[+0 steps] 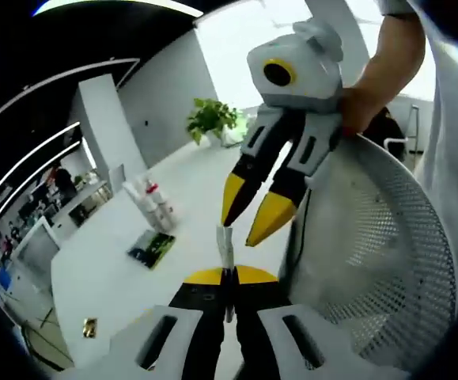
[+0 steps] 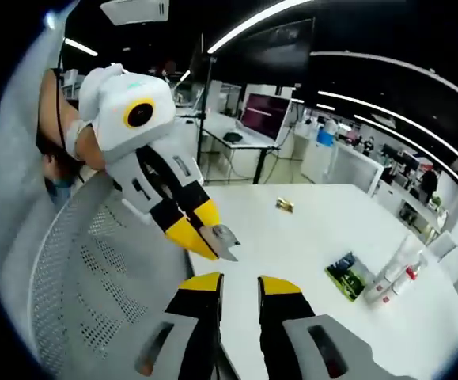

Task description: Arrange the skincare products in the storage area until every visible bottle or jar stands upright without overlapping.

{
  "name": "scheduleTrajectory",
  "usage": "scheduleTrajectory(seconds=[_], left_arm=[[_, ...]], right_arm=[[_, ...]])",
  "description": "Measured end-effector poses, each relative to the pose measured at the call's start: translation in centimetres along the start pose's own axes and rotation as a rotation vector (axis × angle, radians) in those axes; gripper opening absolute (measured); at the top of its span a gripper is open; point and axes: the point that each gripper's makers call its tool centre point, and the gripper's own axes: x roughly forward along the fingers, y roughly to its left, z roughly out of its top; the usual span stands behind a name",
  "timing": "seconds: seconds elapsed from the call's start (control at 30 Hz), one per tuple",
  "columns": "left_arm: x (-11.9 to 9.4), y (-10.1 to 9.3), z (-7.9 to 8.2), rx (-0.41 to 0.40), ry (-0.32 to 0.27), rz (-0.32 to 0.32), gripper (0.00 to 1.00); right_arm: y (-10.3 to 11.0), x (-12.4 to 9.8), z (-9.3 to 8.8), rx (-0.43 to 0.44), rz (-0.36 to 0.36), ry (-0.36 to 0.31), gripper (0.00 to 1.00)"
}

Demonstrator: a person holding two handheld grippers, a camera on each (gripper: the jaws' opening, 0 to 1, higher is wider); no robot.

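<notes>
L tongs (image 1: 227, 279) seen clamped on small silvery tube/sachet (image 1: 225, 247), held up above white surface (image 1: 110, 269). R tongs (image 2: 240, 286) noted apart, nothing between; tips seen just beside sachet in L view. Skincare bottles (image 1: 153, 202) clustered on surface, upright vs. leaning can't be told. Green packet (image 1: 152, 248) lying just beside bottles, nearer tongs. Small gold item (image 1: 90, 326) well apart from bottles. Perforated white chair back (image 1: 387, 237) beside tongs. Potted plant (image 1: 211, 119) beyond bottles.

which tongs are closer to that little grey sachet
Left. The left tongs are shut on the sachet; the right tongs hang open just beside its free end, not touching.
</notes>
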Motion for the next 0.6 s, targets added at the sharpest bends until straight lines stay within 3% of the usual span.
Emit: scheduleTrajectory(seconds=[0.07,0.23,0.6], left_arm=[[0.0,-0.4,-0.1,0.007,0.006,-0.015,0.00],[0.3,-1.5,-0.6,0.041,0.034,-0.057,0.00],[0.7,-2.0,-1.2,0.051,0.069,-0.082,0.00]], right_arm=[[0.6,0.1,0.3,-0.049,0.021,-0.018,0.09],[1.9,0.2,-0.6,-0.202,0.046,0.043,0.00],[2.1,0.0,-1.1,-0.284,0.042,0.066,0.00]])
